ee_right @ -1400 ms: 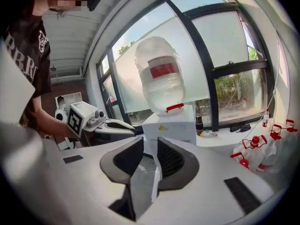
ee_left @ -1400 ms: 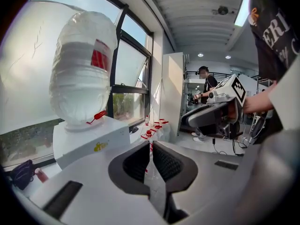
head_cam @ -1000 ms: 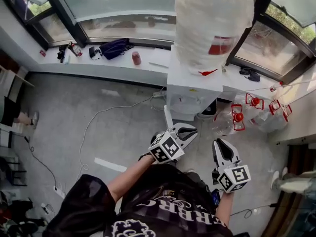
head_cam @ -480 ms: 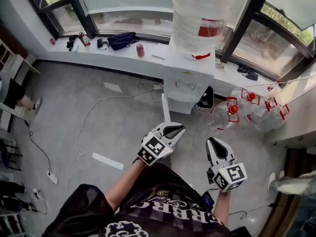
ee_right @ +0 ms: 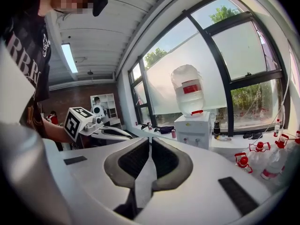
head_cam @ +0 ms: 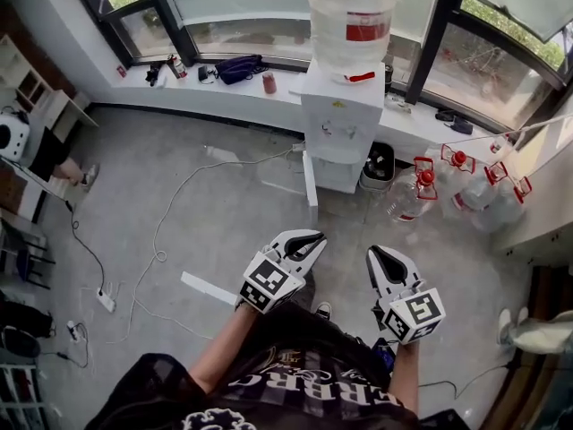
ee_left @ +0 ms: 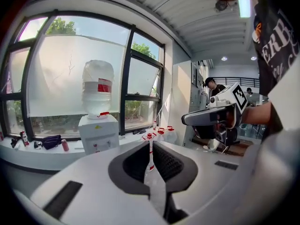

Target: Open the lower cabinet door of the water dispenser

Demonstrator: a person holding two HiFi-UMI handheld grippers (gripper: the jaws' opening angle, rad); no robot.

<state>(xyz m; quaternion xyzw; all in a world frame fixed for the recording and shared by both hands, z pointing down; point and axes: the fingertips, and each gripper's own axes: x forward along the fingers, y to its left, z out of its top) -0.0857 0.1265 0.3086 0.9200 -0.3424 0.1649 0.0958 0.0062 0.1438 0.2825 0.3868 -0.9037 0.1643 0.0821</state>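
Note:
The white water dispenser [head_cam: 345,128] stands against the window ledge with a large bottle [head_cam: 351,12] on top. Its lower cabinet door [head_cam: 310,182] is swung out toward me, edge-on. Both grippers hover over the floor well short of the dispenser and touch nothing. My left gripper [head_cam: 309,238] is shut and holds nothing. The jaws of my right gripper [head_cam: 376,254] are closing, almost together, with nothing between them. The left gripper view has the left gripper [ee_left: 151,143] aimed right of the dispenser [ee_left: 98,135]. In the right gripper view the right gripper [ee_right: 150,140] points left of the dispenser [ee_right: 192,128].
Red-capped water bottles [head_cam: 474,191] lie on the floor right of the dispenser. A cable [head_cam: 170,213] runs over the grey floor to a power strip [head_cam: 106,301]. A bag [head_cam: 240,68] and small items sit on the ledge. A seated person [head_cam: 54,155] is at far left.
Both grippers have drawn back from the dispenser, which now sits farther off in the head view. The cabinet door stays swung out.

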